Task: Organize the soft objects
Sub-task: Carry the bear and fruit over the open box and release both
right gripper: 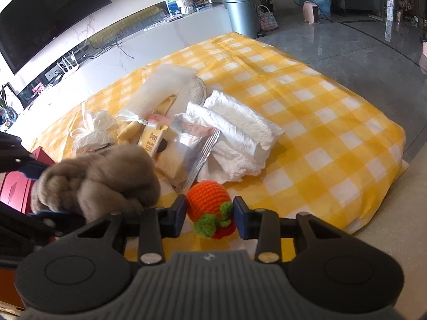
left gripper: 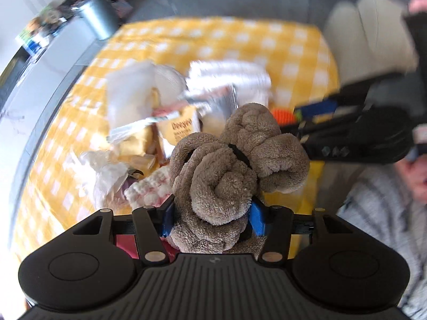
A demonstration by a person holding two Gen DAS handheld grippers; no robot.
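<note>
Crocheted orange toy (right gripper: 210, 208), with green leaves and a red patch at its near end, lies on the yellow checked cloth (right gripper: 320, 122) close to the cloth's near edge, directly between the fingers of the right gripper (right gripper: 209, 213). Jaws stand apart, one blue pad on each side; whether the pads already touch the yarn cannot be told. Long axis of the toy runs roughly along the fingers, leaf end toward the camera. Judgement: a straight close should take it, no re-aiming needed.

Left gripper (left gripper: 212, 214) is clamped on a rolled brown towel (left gripper: 234, 165) bound with a black band, held up off the cloth just left of the toy. Left wrist view is blurred.

Farther in, mid-cloth: folded white cloths (right gripper: 234, 133), a fork (right gripper: 205, 152) on a clear bag, a yellow packet (right gripper: 154, 141), wrapped bundles toward the left edge. A red box (right gripper: 16, 186) sits off the cloth's near left corner.

Room: grey tiled floor, metal bin (right gripper: 241, 13), dark TV screen (right gripper: 50, 10) on the wall.
</note>
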